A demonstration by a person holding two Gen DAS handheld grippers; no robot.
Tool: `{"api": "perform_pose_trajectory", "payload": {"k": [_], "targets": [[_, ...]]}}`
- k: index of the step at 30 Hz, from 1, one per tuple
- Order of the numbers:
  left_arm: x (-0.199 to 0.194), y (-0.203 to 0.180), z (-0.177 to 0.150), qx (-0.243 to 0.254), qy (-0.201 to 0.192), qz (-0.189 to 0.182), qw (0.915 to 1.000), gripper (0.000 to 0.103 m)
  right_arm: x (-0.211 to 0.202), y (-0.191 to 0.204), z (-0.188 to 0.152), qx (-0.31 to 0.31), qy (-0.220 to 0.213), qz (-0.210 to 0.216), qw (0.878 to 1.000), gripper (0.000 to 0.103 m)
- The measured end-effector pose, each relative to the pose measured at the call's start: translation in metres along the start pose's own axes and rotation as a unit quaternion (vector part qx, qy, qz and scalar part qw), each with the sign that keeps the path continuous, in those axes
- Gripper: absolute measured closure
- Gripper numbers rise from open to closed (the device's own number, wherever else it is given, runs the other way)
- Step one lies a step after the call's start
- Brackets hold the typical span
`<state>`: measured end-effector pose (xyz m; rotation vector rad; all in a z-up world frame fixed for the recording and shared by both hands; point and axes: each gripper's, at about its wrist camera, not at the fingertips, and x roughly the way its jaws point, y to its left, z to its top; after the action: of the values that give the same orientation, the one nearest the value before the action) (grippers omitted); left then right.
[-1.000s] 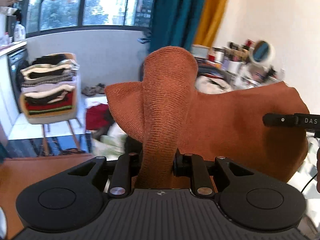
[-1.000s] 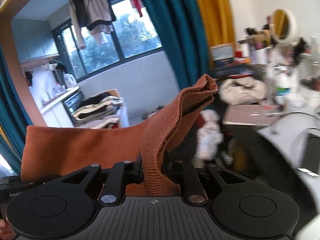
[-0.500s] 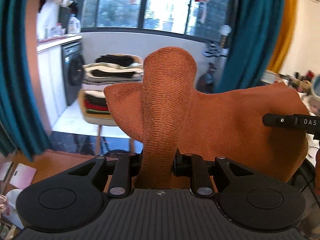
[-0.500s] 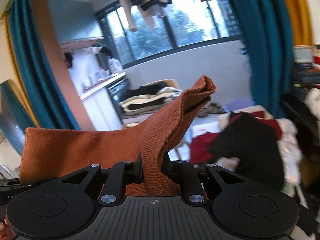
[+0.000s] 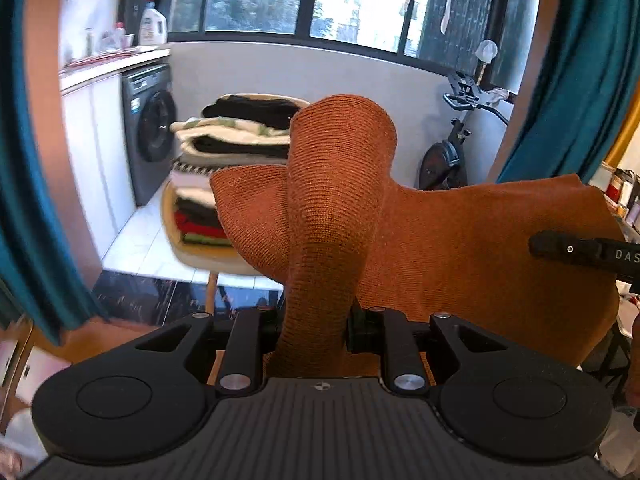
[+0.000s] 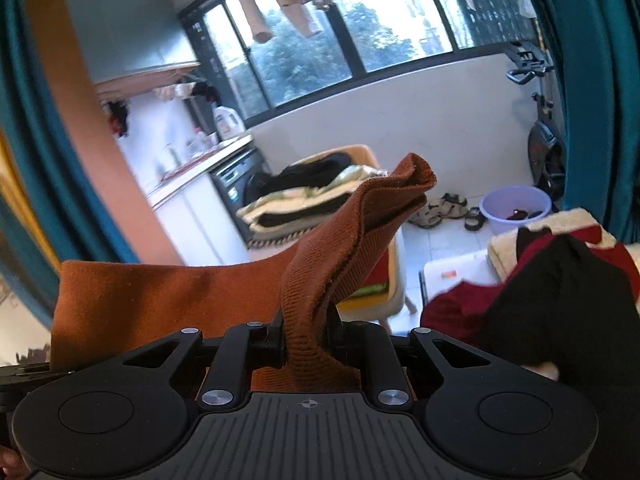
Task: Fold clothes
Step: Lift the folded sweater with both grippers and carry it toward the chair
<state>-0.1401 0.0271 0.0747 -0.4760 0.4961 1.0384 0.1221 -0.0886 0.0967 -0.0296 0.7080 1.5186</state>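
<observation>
An orange knit garment (image 5: 460, 248) hangs in the air between my two grippers. My left gripper (image 5: 314, 320) is shut on one bunched corner of it, which sticks up past the jaws. My right gripper (image 6: 306, 332) is shut on the other corner (image 6: 360, 232), also bunched and standing up. The cloth stretches sideways from each gripper towards the other. The right gripper's tip shows at the right edge of the left wrist view (image 5: 576, 250). A chair with a stack of folded clothes (image 5: 236, 168) stands ahead; it also shows in the right wrist view (image 6: 312, 200).
A washing machine (image 5: 150, 128) and white counter stand at the left. An exercise bike (image 5: 456, 148) is by the low balcony wall. A pile of red, black and cream clothes (image 6: 552, 280) lies at the right, with a purple basin (image 6: 516, 208) and sandals on the floor. Teal curtains frame both sides.
Both grippers, still holding the orange garment, have swung left from the cluttered room side towards the balcony. The chair stack and washing machine have come into the middle of view.
</observation>
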Motion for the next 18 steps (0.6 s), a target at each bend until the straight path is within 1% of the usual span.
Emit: {"api": "perform_pose_trajectory", "payload": {"k": [3,5,9,13,18], "targets": [[0.034,0.007,0.039,0.009,-0.01,-0.009,0.9999,0.082,0.044,-0.009,0.034,0.004,-0.016,-0.007,1.0,0.088],[0.051,0.01,0.059,0.016,-0.019,-0.013,0.9996,0.082,0.071,-0.016,0.056,0.012,-0.025,-0.012,1.0,0.088],[0.089,0.023,0.085,0.009,-0.019,-0.025,0.9995,0.082,0.117,-0.028,0.089,0.012,-0.035,-0.018,0.999,0.088],[0.129,0.039,0.101,0.0,-0.006,-0.049,0.9988,0.082,0.148,-0.039,0.105,0.013,-0.04,-0.032,0.999,0.088],[0.182,0.067,0.117,-0.004,0.019,-0.085,0.9962,0.082,0.2,-0.049,0.118,0.024,-0.025,-0.068,0.997,0.088]]}}
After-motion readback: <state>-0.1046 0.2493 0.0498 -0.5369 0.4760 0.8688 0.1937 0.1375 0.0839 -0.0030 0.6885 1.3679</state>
